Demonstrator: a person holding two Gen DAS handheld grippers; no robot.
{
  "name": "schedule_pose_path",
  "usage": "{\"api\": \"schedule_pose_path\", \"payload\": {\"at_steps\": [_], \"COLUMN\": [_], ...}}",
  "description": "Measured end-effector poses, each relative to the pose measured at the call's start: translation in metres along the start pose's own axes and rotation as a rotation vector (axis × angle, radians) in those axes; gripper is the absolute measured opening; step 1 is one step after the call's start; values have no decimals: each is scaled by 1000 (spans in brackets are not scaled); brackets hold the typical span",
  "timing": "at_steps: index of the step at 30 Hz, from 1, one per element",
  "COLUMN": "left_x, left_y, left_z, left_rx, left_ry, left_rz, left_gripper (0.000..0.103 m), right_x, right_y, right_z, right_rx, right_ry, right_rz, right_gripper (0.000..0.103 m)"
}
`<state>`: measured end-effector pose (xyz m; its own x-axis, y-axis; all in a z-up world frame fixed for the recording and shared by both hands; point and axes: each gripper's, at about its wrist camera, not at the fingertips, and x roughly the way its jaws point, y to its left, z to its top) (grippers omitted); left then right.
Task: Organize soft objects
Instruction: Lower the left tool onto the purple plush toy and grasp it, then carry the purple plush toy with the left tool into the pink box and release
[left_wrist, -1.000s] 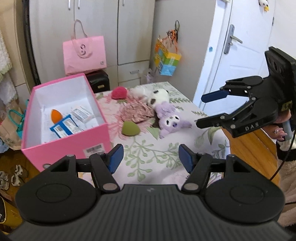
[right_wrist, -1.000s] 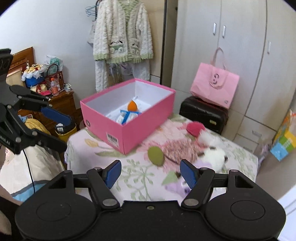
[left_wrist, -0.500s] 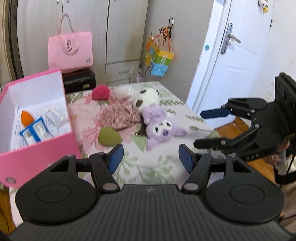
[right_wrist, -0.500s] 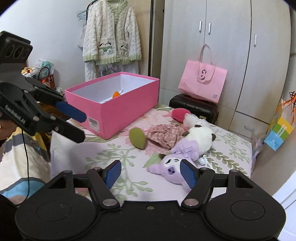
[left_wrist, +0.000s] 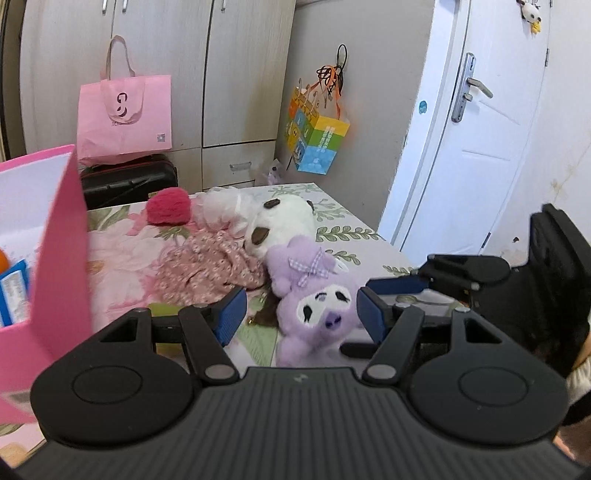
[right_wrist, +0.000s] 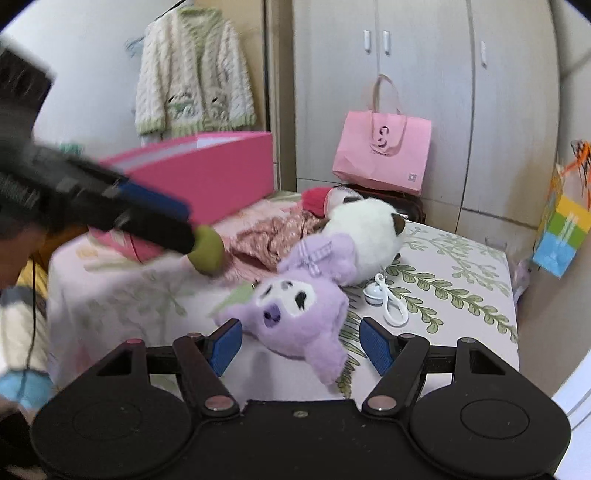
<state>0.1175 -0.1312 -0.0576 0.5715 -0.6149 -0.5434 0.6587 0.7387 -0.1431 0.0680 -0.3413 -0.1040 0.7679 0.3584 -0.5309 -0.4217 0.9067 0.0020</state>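
Both tools are spread wide and grip nothing. Nearest the right tool (right_wrist: 301, 345), the purple plush (right_wrist: 295, 310) lies face up on the floral worktop (right_wrist: 461, 280), its lower body reaching into the gap between the blue pads without touching either. In the left wrist view the same plush (left_wrist: 317, 295) sits between the open fingers of the left tool (left_wrist: 297, 314), and the right tool (left_wrist: 406, 286) shows at 3 o'clock, just beside the toy's head.

At 2 o'clock from the plush in the right view, a small white bell on a loop (right_wrist: 388, 302) rests on the cloth. Behind the plush, touching it, lies a white panda-like plush (right_wrist: 365, 232). At 10 o'clock is a green egg-shaped sponge (right_wrist: 208, 249), with the blurred left tool (right_wrist: 147, 214) right at it; whether they touch cannot be told. A crumpled pink floral cloth (left_wrist: 207, 269) spreads beside the panda, and farther back a red fuzzy ball (left_wrist: 168, 205) sits near the worktop's far edge.

At 9 o'clock in the left view stands the pink box (left_wrist: 62, 240), open-topped. Beyond the worktop, a pink tote bag (left_wrist: 125, 114) rests on a black case (left_wrist: 129, 181) against the cupboards.
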Motion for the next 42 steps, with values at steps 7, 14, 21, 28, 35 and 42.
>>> {"api": "schedule_pose_path", "payload": {"at_steps": [7,14,21,28,35,42], "left_x": [42,63,69,65,57,37], "left_y": [-3,-3,-10,-17,-21,-26], "left_z": [-6,-17,-27,-32,-36,-37], "left_rx": [-1,-84,-110,-68,-82,-93], "left_ry": [18,65,82,68,68,70], "left_rz": [6,-17,-34,-21,-13,-27], "left_gripper": [65,64,57,50,50,50], "right_x": [10,18,24,26,25,11], "right_y": [8,14,20,22,39,51], "right_z": [-2,-6,-12,-18,-18,-13], "right_rx": [-89,-117,-27,99,66,76], "right_ry": [-12,-21,-70,-102,-103,-88], "right_rz": [19,-62,-129,-150,-223,-225], "right_gripper": [75,78,79,65,62,62]}}
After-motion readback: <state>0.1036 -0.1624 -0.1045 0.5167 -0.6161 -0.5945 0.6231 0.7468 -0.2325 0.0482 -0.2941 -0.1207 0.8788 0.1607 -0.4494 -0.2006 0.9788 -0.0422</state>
